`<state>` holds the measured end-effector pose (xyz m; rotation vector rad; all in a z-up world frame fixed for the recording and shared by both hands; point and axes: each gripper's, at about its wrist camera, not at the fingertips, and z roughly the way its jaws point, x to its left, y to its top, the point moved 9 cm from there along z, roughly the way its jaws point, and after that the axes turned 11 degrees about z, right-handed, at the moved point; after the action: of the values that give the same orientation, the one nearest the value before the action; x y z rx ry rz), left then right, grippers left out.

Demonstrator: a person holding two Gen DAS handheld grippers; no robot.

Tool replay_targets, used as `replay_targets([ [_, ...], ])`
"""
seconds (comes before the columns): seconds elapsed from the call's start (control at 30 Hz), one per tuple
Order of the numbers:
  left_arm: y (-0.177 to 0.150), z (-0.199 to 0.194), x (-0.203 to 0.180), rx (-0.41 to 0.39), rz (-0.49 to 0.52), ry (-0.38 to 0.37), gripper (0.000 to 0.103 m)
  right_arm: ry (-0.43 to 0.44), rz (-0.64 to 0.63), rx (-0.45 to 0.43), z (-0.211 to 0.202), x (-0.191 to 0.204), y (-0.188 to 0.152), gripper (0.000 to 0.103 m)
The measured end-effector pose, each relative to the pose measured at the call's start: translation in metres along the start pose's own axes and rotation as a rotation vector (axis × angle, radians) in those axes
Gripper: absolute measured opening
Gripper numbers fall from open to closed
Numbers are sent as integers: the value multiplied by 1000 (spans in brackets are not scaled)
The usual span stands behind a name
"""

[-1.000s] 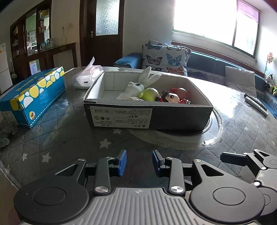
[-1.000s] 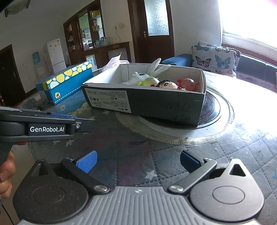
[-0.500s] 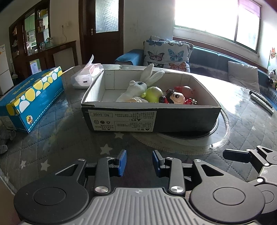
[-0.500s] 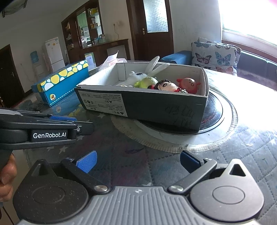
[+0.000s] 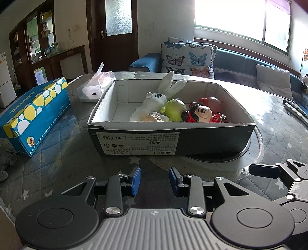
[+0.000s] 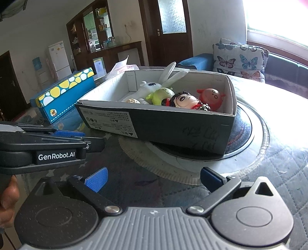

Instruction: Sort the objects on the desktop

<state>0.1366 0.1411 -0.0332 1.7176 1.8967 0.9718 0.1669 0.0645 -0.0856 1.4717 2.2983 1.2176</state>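
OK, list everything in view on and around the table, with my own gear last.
shoebox: one, black, white inside, table centre
rabbit toy: one, white, in shoebox
round toy: one, green, in shoebox
doll: one, black hair, red clothes, in shoebox
red figure: one, in shoebox
tissue box: one, blue with yellow and white dots, left of shoebox
plastic bag: one, whitish, behind shoebox
butterfly cushions: on sofa
left gripper: open, empty
right gripper: open, empty
hand: left edge

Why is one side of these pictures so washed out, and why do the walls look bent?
Left wrist view: the bright window is overexposed, with glare on the glossy table top. Right wrist view: the window whites out that table's far right. Both fisheye lenses bend straight edges.
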Motion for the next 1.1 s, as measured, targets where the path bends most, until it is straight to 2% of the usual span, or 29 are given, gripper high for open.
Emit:
replay_targets([
  [1.1, 18, 28, 11, 21, 14, 1, 36, 9, 23, 31, 33, -1, 26, 103],
])
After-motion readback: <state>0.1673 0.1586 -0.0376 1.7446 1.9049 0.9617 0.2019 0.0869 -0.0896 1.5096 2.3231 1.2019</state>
